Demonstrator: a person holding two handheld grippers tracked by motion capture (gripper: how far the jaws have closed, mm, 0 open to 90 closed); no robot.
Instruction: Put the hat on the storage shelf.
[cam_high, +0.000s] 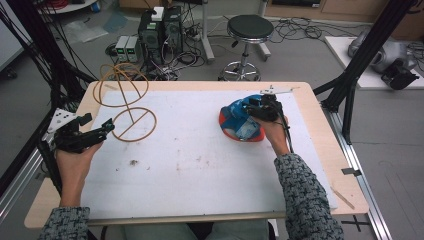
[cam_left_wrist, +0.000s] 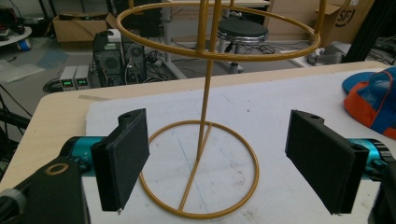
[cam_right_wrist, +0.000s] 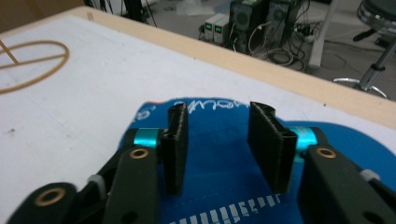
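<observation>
I see the worktop (cam_high: 320, 165) covered by a white mat (cam_high: 200, 165), with two items on it. A gold wire stand (cam_high: 131, 107) sits upright at the far left of the mat — a round base ring with a crossbar, a thin stem, and wire hoops at the top. A blue and orange cap (cam_high: 240, 125) lies on the right half, well apart from the stand.

My left gripper (cam_high: 97, 134) is at the left edge of the mat, just beside the stand's base ring. In the left gripper view its jaws are spread wide, with the stand (cam_left_wrist: 201, 154) straight ahead between them; neither jaw touches the wire. The cap (cam_left_wrist: 373, 100) shows at the right edge of that view.

My right gripper (cam_high: 262, 107) is over the far side of the cap, the hand (cam_high: 275, 132) behind it resting near the cap's right edge. In the right gripper view the jaws are parted with a moderate gap, and the blue fabric of the cap (cam_right_wrist: 219, 154) lies below and between them, white lettering showing just beyond the tips. I cannot tell whether the jaws touch the fabric — nothing is pinched between them. The stand's base ring (cam_right_wrist: 32, 63) shows at the upper left of that view.

Beyond the worktop stand a stool (cam_high: 248, 35) and computer units (cam_high: 160, 30) on the floor.
</observation>
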